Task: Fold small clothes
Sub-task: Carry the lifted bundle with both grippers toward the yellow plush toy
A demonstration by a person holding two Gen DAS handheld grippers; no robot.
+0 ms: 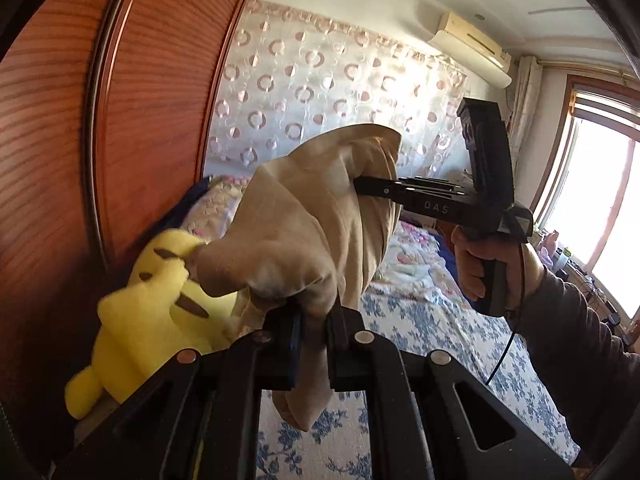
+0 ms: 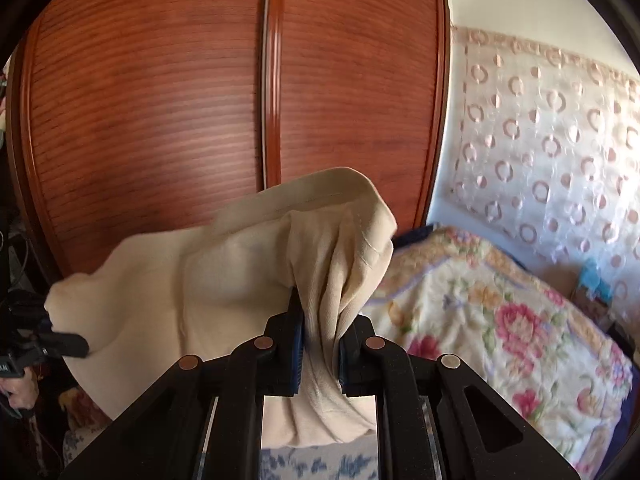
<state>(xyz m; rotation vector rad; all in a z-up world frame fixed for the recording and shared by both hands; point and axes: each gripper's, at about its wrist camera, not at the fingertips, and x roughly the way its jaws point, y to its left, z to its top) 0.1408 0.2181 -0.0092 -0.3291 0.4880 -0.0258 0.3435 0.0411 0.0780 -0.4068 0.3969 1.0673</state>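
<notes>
**Garment lifted between both grippers; fold not yet laid**

Finding: the small beige knitted cotton garment (image 1: 304,216) is held in the air above the bed with the blue-and-white floral cover (image 1: 432,320). It touches no surface in either view.

Left hand-held gripper (image 1: 316,344): jaws drawn together and clamped on a bunched edge of the garment, a tail of cloth hanging down between them toward 6 o'clock.

Right hand-held gripper (image 1: 360,184): seen from the left wrist view at about 2 o'clock, reaching into the cloth with its jaws closed on another gathered edge. Its own camera confirms the pinch, with the cloth fanning up and away toward 10 o'clock.

Surroundings: a yellow plush toy (image 1: 160,304) sits at 8 o'clock against the red-brown wooden wardrobe door (image 1: 132,128). A pink-flowered cream quilt (image 2: 500,320) lies further up the bed.

Assessment: the step in hand appears to be the lift and spread, before any fold. The cloth is still bunched and slack between the two grips.

Requirement for the next move: draw the two grips apart to take out the slack, then lower the garment flat on the bed cover, clear of the toy, before folding it over.
</notes>
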